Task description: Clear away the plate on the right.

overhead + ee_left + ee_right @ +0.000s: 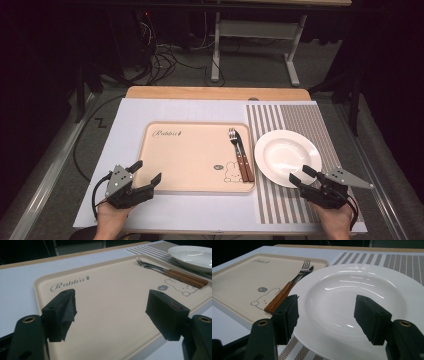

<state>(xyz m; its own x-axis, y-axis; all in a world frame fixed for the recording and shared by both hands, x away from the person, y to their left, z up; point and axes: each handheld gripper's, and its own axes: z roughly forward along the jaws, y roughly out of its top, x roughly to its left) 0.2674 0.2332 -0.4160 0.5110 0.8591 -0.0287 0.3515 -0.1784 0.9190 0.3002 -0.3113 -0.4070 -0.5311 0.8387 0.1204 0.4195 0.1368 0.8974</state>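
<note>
A beige tray (195, 157) lies in the middle of the counter (125, 115), printed with the word "Rabbit" near its far left corner and a small rabbit drawing (230, 172) near its near right corner. On the tray's right side a fork (236, 152) and a knife (245, 160) rest side by side, touching, both with brown wooden handles pointing toward the person and their metal ends pointing away. Just right of the tray a white plate (287, 157) sits on a striped mat (300, 120), with nothing on it; in the right gripper view the plate's rim (352, 267) comes close up against the tray's edge (322, 263) beside the cutlery. The left gripper (145, 176) hovers at the tray's near left corner, its fingers (62, 312) spread wide with nothing between them, the tray surface showing through the gap. The right gripper (301, 175) sits at the near edge of the plate, its fingers (287, 315) equally wide apart and holding nothing, with the plate's bowl visible between them. A hand (112, 215) grips each tool from the bottom of the high view, the other hand (334, 217) on the right. Beyond the counter, cables (165, 60) lie on the floor by a white frame (255, 35).
</note>
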